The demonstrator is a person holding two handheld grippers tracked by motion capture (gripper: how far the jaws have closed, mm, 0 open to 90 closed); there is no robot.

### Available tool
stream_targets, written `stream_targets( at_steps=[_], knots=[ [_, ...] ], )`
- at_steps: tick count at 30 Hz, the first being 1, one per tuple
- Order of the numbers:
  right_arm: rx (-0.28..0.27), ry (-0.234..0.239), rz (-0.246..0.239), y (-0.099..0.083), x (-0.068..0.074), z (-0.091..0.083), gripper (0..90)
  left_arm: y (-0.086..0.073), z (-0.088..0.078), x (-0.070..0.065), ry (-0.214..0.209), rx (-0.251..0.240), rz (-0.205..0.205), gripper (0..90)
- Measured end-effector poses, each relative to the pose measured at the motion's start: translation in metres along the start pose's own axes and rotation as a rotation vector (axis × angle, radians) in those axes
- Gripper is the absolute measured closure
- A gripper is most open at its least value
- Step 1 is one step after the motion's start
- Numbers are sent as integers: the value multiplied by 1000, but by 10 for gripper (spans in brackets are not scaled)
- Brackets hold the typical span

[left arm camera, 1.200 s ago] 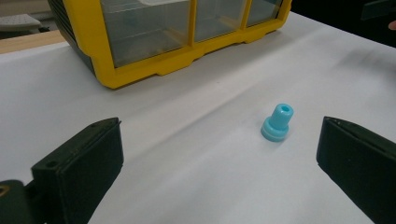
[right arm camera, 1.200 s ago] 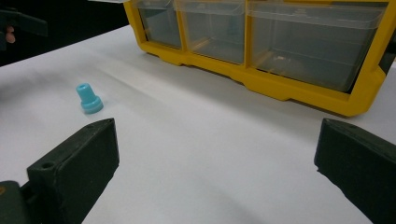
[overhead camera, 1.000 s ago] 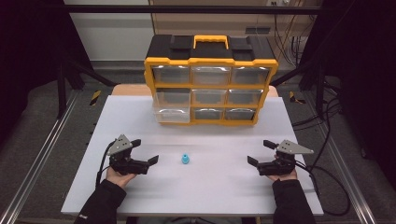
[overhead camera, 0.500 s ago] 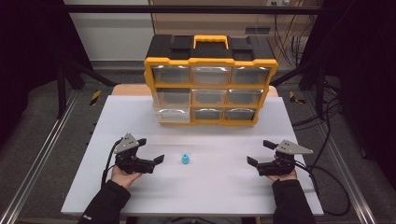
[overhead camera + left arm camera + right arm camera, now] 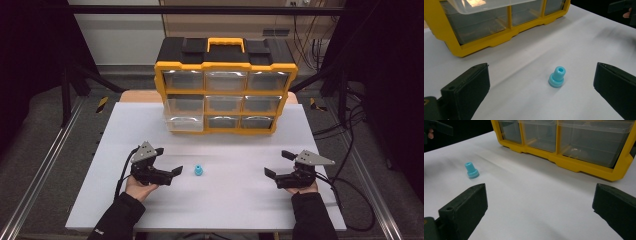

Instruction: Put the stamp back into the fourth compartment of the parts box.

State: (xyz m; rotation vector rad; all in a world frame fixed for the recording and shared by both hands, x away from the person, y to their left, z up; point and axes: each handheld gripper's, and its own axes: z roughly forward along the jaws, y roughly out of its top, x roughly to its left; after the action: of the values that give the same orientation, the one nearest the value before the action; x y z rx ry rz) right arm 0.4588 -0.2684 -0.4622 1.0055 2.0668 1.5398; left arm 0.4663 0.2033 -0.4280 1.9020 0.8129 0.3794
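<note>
White worktop (image 5: 225,200) under my cams, dark room all round w/ metal rails either side; at the far edge stands a yellow organiser (image 5: 226,92) w/ black top, yellow handle and three rows of clear drawers, the bottom-left drawer (image 5: 183,122) pulled out a bit toward me; near the front, left of centre, sits a small blue plug (image 5: 199,171), upright on its wider flange, hole up top, nothing touching it; my left claw (image 5: 172,172) is low over the worktop just left of the plug, jaws spread wide and aimed at it; in the left gripper view the plug (image 5: 557,77) stands between the two black jaws but ahead of their tips, closer to the right-hand one, clear gap both sides; my right claw (image 5: 276,164) rests well apart at the right side of the worktop, jaws also spread wide, pinching nothing; in the right gripper view the plug (image 5: 471,170) shows far off to the upper left, beyond the left-hand jaw, w/ the organiser's lower drawers across the top.
</note>
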Motion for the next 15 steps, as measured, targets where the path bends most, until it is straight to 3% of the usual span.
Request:
stream_targets(
  at_steps=[15],
  knots=[
    [3,1,-1,0,0,0,5,8,17,-10,-15,20,14,0]
  ],
)
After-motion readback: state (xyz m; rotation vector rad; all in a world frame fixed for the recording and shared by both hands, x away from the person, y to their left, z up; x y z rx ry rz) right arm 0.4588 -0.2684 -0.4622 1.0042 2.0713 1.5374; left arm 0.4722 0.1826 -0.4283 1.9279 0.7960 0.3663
